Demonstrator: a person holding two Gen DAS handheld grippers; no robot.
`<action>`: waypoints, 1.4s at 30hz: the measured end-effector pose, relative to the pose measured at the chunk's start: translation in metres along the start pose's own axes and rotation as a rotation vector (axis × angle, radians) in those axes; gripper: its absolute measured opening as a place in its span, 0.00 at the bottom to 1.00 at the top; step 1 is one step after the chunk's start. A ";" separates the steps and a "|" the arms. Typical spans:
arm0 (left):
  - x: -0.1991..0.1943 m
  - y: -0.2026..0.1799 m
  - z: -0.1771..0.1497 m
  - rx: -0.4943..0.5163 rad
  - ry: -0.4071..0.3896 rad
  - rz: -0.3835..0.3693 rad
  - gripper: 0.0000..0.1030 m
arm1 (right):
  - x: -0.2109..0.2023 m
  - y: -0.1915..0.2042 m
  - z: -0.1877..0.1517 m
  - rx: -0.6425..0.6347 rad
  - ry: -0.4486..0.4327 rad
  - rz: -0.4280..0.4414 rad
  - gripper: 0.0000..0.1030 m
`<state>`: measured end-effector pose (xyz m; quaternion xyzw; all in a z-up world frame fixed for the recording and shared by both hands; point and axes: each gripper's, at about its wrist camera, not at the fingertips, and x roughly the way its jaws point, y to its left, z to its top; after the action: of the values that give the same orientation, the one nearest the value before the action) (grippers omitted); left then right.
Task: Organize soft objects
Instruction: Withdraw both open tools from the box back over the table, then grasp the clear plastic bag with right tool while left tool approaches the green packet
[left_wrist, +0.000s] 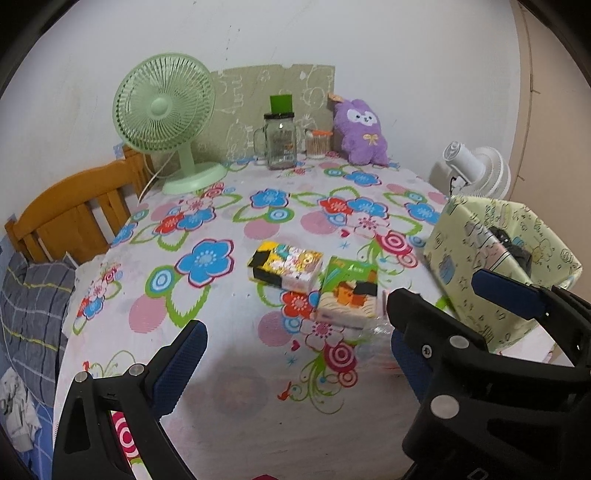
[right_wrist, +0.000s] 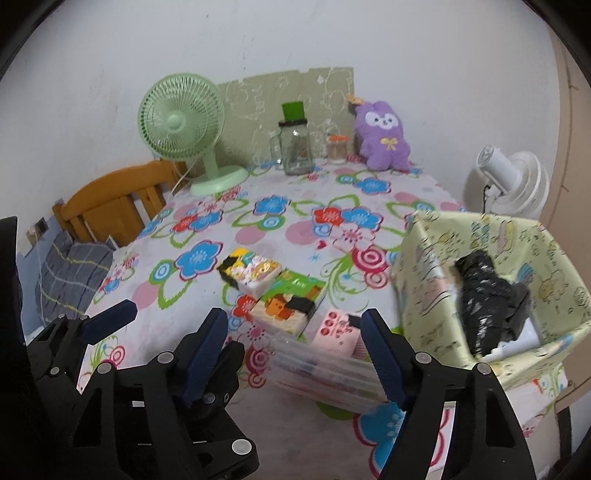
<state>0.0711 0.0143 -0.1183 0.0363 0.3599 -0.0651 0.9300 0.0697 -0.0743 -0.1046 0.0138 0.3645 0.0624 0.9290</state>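
Floral tablecloth (right_wrist: 207, 221), pink tissue pack (right_wrist: 338, 330) lengthwise between spread right claw (right_wrist: 295, 354), left claw (left_wrist: 295, 354) apart.

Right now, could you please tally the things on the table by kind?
Tissue packs: 3
Fans: 2
Glass jars: 2
Plush toys: 1
Fabric boxes: 1
Total: 9

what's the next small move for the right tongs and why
Probably ease the right tongs a little lower and close them on the pink tissue pack. The pack sits between the open fingers, which don't seem to press it yet, and the patterned box beside it looks like where it goes.
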 end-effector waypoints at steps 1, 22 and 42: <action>0.002 0.001 -0.001 -0.003 0.006 -0.002 0.98 | 0.003 0.001 -0.001 0.000 0.010 0.001 0.75; 0.044 -0.003 -0.025 0.017 0.123 -0.013 0.98 | 0.058 -0.006 -0.021 -0.012 0.183 -0.004 0.69; 0.055 -0.017 -0.008 0.018 0.095 -0.026 0.98 | 0.057 -0.017 -0.011 0.004 0.160 -0.017 0.16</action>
<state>0.1034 -0.0065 -0.1614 0.0430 0.4036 -0.0783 0.9106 0.1056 -0.0844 -0.1521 0.0073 0.4380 0.0546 0.8973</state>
